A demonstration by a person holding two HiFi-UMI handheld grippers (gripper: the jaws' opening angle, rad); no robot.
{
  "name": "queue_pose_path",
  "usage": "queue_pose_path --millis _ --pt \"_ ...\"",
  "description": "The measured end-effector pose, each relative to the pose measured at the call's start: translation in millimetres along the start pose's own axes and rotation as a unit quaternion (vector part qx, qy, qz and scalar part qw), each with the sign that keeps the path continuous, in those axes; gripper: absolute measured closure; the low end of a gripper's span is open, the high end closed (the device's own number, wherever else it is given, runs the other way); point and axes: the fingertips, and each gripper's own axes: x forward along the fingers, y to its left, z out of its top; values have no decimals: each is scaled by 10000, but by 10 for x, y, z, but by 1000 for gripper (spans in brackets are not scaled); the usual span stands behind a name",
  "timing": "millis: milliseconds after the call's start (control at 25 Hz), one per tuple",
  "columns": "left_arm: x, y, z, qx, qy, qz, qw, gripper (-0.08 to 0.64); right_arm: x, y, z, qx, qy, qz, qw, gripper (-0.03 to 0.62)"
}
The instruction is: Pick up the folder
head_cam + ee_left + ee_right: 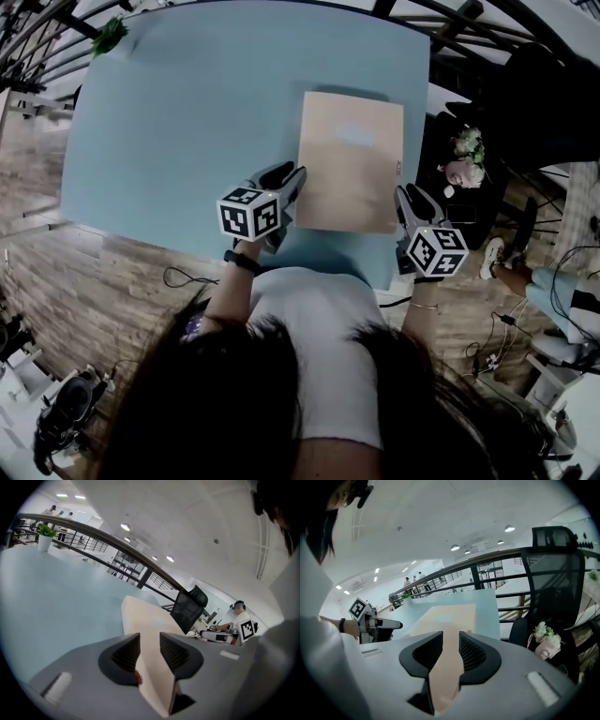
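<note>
Folder [349,164] lies flat on blue table [178,122], near front edge. Left gripper [291,180]: jaws half apart, near-left corner between, pads seem loose. Right gripper [406,199]: clamped on near-right corner. I close left firmly first, then lift both together, level.

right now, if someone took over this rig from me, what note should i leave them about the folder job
Left gripper: jaws apart, with the near left corner of the folder between them; they do not look to be pinching it.
Right gripper: jaws closed on the near right corner.
Folder: looks flat on the blue table, towards the person's edge.
Done: both grippers are set at the near corners.
Left to do: probably close the left jaws, then lift with both, kept level.
</note>
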Motion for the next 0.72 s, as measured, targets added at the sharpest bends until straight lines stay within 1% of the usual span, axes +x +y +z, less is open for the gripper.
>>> queue_pose_path --millis 160,320,520,720 --pt "89 55 -91 -291 67 -39 9995 407 80 -141 -116 240 166 18 9996 509" --pt "153 77 -214 -524 238 -68 9983 393 89 -262 -192 539 220 28 9983 509" --pt "179 149 -345 -801 416 -47 9959 383 154 -318 -290 973 341 251 9944 505" --pt "188 153 -413 -1178 416 -141 9921 373 172 -358 -329 1240 358 388 9909 495"
